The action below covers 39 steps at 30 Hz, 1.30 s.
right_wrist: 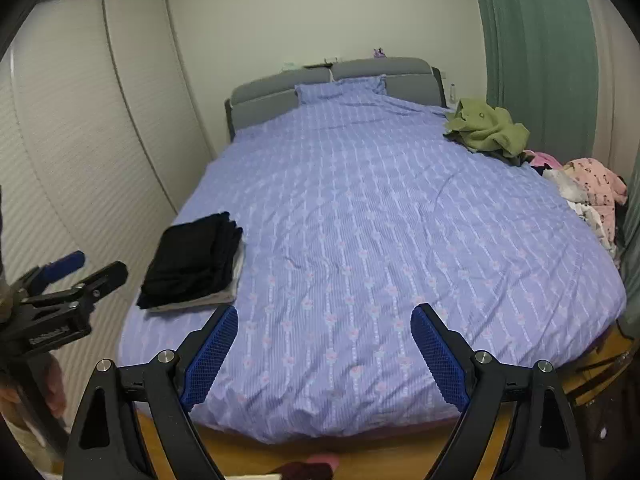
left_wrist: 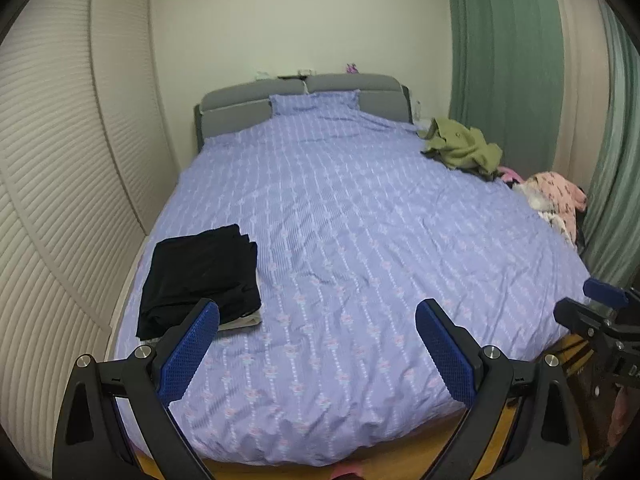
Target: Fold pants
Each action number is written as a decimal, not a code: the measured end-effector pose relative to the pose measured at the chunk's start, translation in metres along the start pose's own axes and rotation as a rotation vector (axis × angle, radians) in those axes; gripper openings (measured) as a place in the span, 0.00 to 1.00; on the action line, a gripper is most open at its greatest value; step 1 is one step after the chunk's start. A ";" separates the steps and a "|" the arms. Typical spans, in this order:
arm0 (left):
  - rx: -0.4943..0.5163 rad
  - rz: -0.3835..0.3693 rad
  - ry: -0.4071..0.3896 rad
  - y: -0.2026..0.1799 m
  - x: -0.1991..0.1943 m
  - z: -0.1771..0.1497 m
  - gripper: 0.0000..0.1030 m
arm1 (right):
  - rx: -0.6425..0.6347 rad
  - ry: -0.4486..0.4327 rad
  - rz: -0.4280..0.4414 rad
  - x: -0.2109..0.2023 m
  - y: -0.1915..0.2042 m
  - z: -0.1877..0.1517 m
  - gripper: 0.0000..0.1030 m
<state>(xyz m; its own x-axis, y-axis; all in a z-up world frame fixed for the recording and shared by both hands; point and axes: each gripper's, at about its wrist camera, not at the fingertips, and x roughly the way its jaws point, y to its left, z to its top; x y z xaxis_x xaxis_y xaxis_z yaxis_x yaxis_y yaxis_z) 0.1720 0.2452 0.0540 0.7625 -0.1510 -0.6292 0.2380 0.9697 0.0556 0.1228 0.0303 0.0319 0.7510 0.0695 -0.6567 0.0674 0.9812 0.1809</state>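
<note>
A folded black pair of pants lies on top of a folded pale garment at the near left of the bed. My left gripper hovers open above the foot of the bed, nothing between its blue pads. My right gripper is also open and empty over the bed's foot. Each gripper shows at the edge of the other's view: the right gripper at the right edge, the left gripper at the left edge. A crumpled olive-green garment lies at the far right of the bed.
The bed has a purple patterned cover and a grey headboard. A pile of pink and white clothes sits at its right edge. White slatted wardrobe doors stand left, green curtains right. Wooden floor lies below.
</note>
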 end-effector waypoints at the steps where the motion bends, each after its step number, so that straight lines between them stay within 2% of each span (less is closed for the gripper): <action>1: -0.007 0.010 -0.003 -0.008 -0.005 -0.001 0.97 | -0.011 0.001 0.008 -0.007 -0.008 -0.001 0.87; 9: -0.054 0.032 -0.034 -0.059 -0.052 -0.025 0.97 | -0.084 -0.014 0.040 -0.045 -0.052 -0.013 0.87; 17: -0.037 0.046 -0.058 -0.081 -0.080 -0.035 0.99 | -0.079 -0.040 0.060 -0.069 -0.071 -0.022 0.87; 25: -0.040 0.045 -0.075 -0.090 -0.094 -0.037 1.00 | -0.068 -0.050 0.068 -0.079 -0.077 -0.030 0.87; 39: -0.023 0.050 -0.086 -0.097 -0.097 -0.034 1.00 | -0.072 -0.067 0.060 -0.087 -0.082 -0.035 0.87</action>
<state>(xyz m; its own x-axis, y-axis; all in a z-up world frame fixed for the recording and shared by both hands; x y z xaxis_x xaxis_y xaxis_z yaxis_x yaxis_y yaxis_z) 0.0540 0.1724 0.0832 0.8223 -0.1176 -0.5567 0.1855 0.9804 0.0668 0.0290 -0.0496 0.0486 0.7948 0.1187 -0.5952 -0.0243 0.9861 0.1642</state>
